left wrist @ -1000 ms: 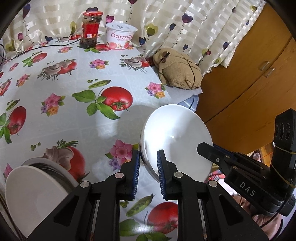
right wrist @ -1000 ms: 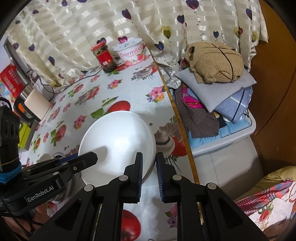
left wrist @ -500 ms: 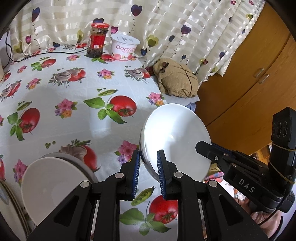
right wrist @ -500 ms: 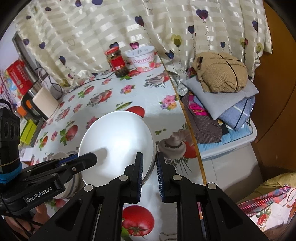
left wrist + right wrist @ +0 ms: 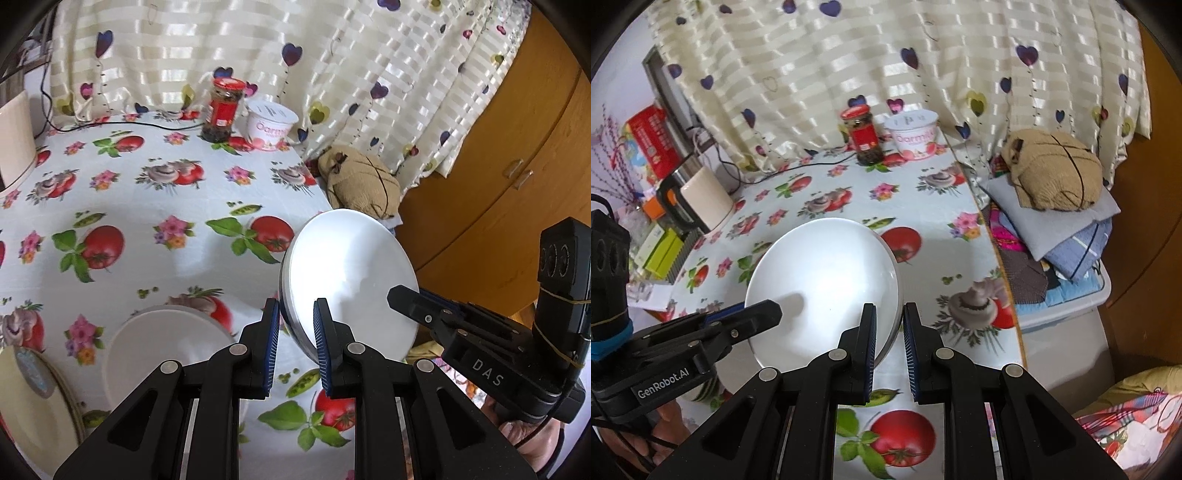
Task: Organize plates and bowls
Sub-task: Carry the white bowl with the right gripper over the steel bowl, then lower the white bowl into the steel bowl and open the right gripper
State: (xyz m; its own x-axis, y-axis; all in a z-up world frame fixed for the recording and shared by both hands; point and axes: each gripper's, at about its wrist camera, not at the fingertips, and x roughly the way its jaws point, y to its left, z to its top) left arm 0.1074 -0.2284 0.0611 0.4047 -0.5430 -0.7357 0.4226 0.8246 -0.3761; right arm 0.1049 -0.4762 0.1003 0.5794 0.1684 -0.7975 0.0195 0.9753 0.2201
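Two grippers, left gripper and right gripper, each clamp opposite rims of one white plate, held clear above the tablecloth. Keep both hands level and matched. Beyond-left: bowl on stack, likely target.

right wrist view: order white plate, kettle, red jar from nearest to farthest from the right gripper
1. White plate, its rim gripped by the right gripper.
2. Kettle, far left on the table.
3. Red jar, at the back by the curtain.

Backlit, slightly blurred, perhaps overexposed.
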